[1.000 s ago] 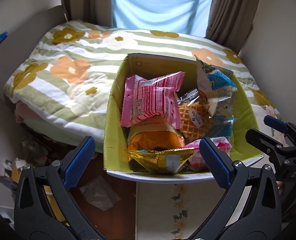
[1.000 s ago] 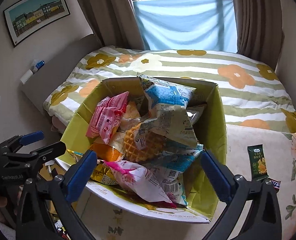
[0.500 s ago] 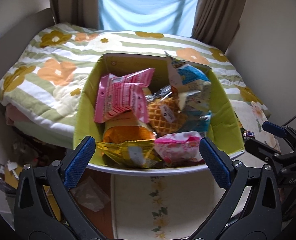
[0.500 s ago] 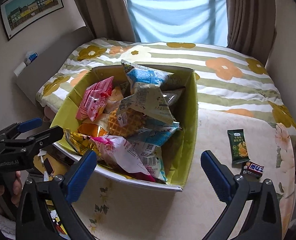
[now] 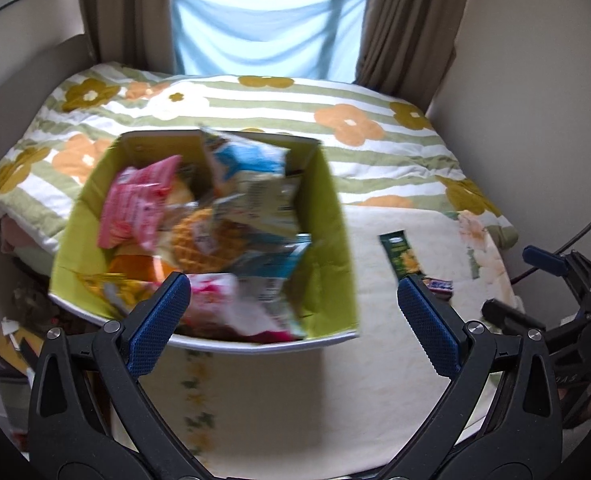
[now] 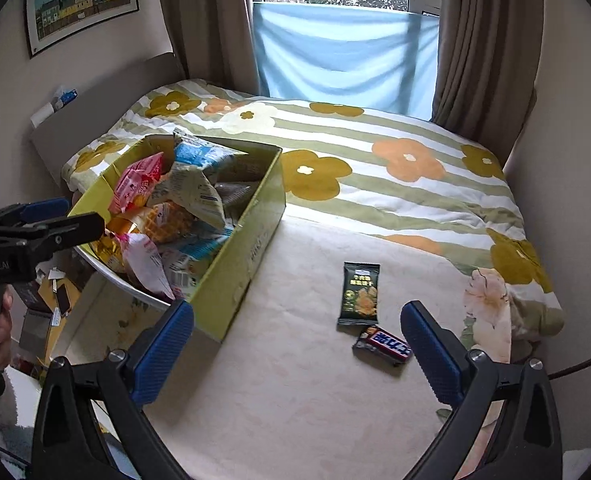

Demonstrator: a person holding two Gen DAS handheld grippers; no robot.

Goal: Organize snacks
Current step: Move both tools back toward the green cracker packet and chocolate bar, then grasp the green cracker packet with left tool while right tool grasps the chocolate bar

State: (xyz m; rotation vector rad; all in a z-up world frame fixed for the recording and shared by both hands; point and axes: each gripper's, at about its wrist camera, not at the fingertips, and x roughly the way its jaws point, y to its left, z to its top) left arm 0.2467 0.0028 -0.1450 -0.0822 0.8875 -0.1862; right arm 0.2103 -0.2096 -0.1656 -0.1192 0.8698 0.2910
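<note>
Here both hand-held grippers (image 5: pixel 293 320) (image 6: pixel 297 338) gape wide, empty; crinkly packets fill the rectangular green cardboard box (image 6: pixel 255 216).

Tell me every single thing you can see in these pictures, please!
Box: one, yellow-green, left side of the cream table cover, full of snack packets.
Pink packet: one, in the box.
Blue-white packet: one, sticking up at the box's far end.
Waffle snack: one, golden, mid-box.
Dark green packet: one, flat on the cover, right of the box.
Chocolate bar: one, dark wrapper, just in front of it.
Bed quilt: striped, flowered, behind.
Picture: one, wall.
Left gripper: open.
Right gripper: open.
</note>
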